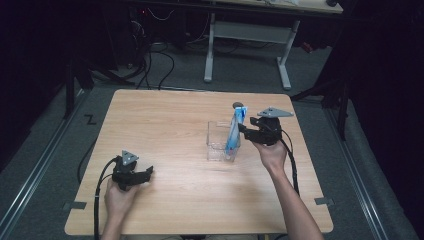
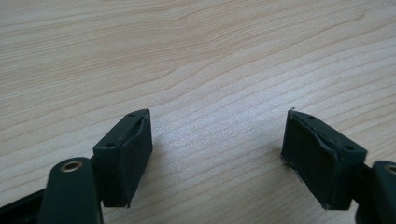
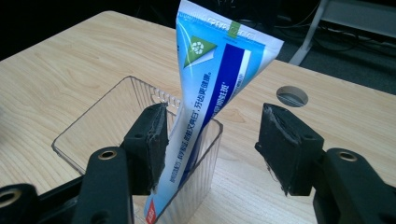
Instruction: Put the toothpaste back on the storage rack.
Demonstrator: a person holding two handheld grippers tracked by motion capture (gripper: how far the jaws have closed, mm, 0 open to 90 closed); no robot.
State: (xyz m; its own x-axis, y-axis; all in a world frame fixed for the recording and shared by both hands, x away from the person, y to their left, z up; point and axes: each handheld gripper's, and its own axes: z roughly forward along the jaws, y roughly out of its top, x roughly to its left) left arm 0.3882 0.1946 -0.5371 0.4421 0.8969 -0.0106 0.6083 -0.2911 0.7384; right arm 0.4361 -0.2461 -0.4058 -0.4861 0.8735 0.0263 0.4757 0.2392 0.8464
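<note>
On the wooden table (image 1: 175,125), well to the left of the clear plastic box (image 1: 218,141) and nearer the person's edge, the left hand (image 1: 117,197) holds the left gripper (image 1: 145,175) low over the wood. In the left gripper view its jaws stand wide apart with bare wood grain between them, so it is open and holds nothing. A black cable (image 1: 100,192) loops from it back toward the table edge beside the forearm. The clear plastic box stands right of the table's middle, a ribbed, straight-walled container with an open top. A blue and white toothpaste tube (image 1: 234,131) stands in the box's right end, leaning against the wall, its flat crimped end up and rising well above the rim. Just right of the box, the right hand (image 1: 272,152) holds the right gripper (image 1: 245,131) level with the tube's upper part. In the right gripper view (image 3: 212,144) its jaws are spread open on either side of the tube (image 3: 210,93) and the box corner (image 3: 205,154); the left pad sits just beside the tube, and whether it touches cannot be told, while the right pad is clearly apart from it. Beyond the box, toward the table's far edge, is a round cable hole (image 3: 292,95) in the tabletop.
</note>
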